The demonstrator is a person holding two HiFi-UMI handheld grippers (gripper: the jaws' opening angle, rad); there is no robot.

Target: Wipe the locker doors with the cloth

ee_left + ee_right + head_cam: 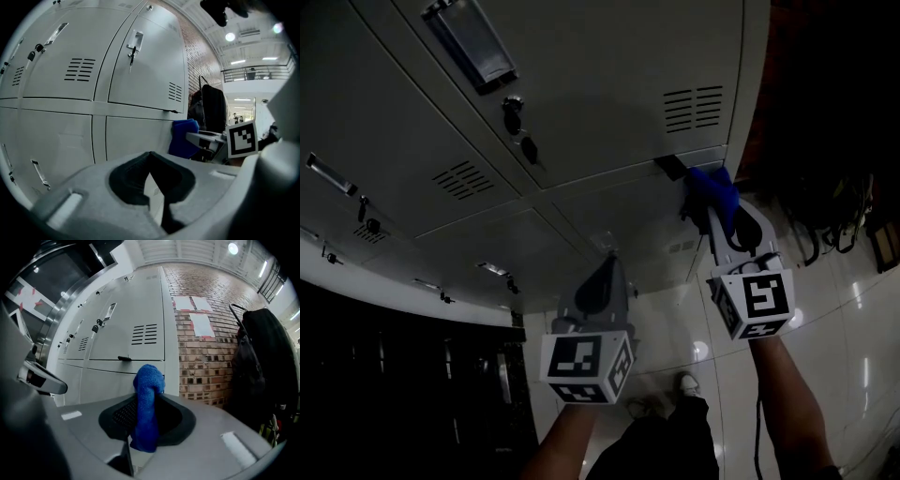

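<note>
Grey metal locker doors [581, 94] with vent slots and keyed locks fill the head view. My right gripper [718, 204] is shut on a blue cloth [712, 187], whose bunched end sits at the seam between an upper and a lower door, near the bank's right edge. In the right gripper view the cloth [147, 399] hangs pinched between the jaws, in front of the doors [136, 329]. My left gripper [605, 279] is lower and to the left, shut with nothing in it. The left gripper view shows the doors [140, 61], the cloth [183, 136] and the right gripper [206, 138].
A brick wall [206, 333] adjoins the lockers on the right. Black bags or clothes [834, 216] hang on a rack beside it. Below lies a glossy tiled floor [853, 319] with the person's shoes [686, 382]. Dark panels [394, 375] stand at lower left.
</note>
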